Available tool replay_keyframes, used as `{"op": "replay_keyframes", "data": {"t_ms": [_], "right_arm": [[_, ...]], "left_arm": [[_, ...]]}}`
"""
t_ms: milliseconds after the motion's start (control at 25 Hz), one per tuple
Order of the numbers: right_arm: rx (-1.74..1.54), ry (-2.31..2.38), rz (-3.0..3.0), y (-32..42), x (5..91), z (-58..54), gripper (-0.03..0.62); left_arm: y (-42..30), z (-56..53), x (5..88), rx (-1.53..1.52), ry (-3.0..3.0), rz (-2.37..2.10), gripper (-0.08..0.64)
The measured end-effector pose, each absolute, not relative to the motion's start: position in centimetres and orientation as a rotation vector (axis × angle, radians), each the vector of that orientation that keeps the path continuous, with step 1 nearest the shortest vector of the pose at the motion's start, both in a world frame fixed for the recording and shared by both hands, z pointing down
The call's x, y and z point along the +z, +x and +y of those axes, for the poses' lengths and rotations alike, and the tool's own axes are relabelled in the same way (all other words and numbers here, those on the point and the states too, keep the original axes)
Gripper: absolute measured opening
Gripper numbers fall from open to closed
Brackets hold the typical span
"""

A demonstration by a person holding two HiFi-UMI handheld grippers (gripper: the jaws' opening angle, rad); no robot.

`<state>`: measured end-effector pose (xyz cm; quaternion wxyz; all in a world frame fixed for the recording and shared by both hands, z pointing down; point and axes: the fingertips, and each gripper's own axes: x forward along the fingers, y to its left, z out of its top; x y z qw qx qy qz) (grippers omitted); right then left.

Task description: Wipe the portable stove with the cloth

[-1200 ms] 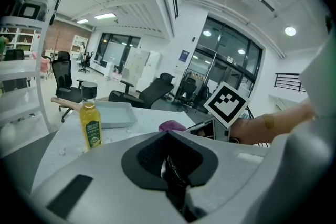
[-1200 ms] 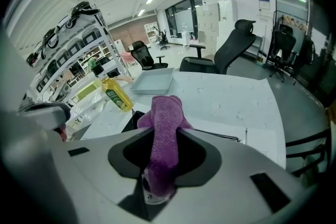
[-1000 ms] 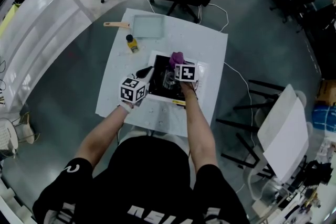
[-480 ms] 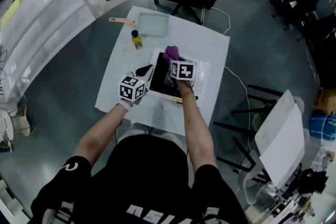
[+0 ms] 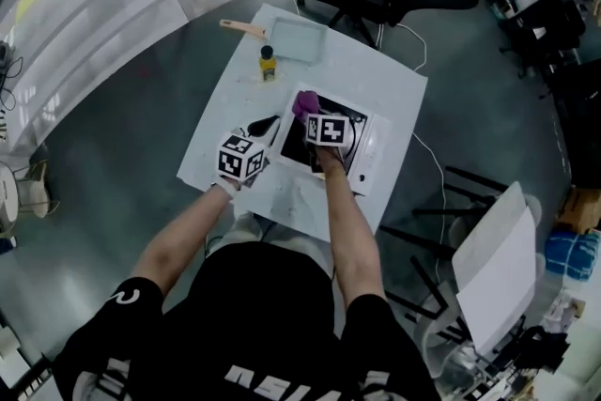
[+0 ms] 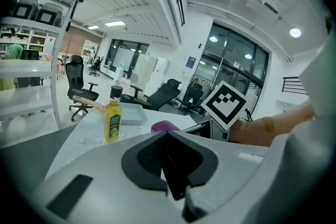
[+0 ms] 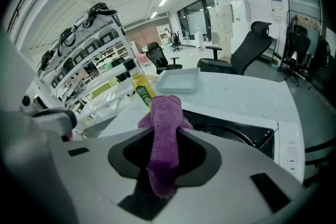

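Cloth [image 7: 165, 128], purple, sits pinched in the right tongs [image 5: 309, 115] above the stove [image 5: 368, 149]; left tongs [image 5: 265, 126] closed, empty.

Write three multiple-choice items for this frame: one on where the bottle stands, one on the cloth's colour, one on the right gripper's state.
1. The yellow bottle stands:
A. on the table, beside the tray
B. inside the tray
C. held off the table

2. The cloth is:
A. green
B. white
C. purple

3. The right gripper is:
A. open and empty
B. shut on the cloth
C. shut on the bottle

Key:
1 A, the head view shows it upright on the white top next to the tray.
2 C, both views show it purple.
3 B, the right gripper view shows the cloth pinched in it.
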<state>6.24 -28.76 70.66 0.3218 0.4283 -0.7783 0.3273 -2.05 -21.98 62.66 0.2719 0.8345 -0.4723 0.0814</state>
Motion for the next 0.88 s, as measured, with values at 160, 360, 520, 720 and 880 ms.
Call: {"op": "replay_keyframes", "data": {"t_ms": [160,360,520,720,880], "right_arm": [[0.867,1.104,-2.02,5.6,72.0,-28.0,0.106],[0.882,1.079,-2.016,5.1,72.4,-27.1,0.106],[0.881,1.03,-2.021,4.5,72.6,-25.9,0.106],[0.88,0.981,-2.017,4.4,72.7,-23.9,0.106],[0.891,0.969,-2.038,4.2,71.9,-22.9,0.106]], "left_arm": [[-3.2,-21.1,63.3,0.223,2.225,-1.279,-0.002],[-3.9,-20.1,64.2,0.227,2.208,-1.289,-0.002],[-3.9,-19.7,64.3,0.22,2.209,-1.288,-0.002],[-3.6,-18.7,64.3,0.211,2.218,-1.276,-0.002],[-3.6,-17.9,63.9,0.214,2.236,-1.266,-0.002]]}}
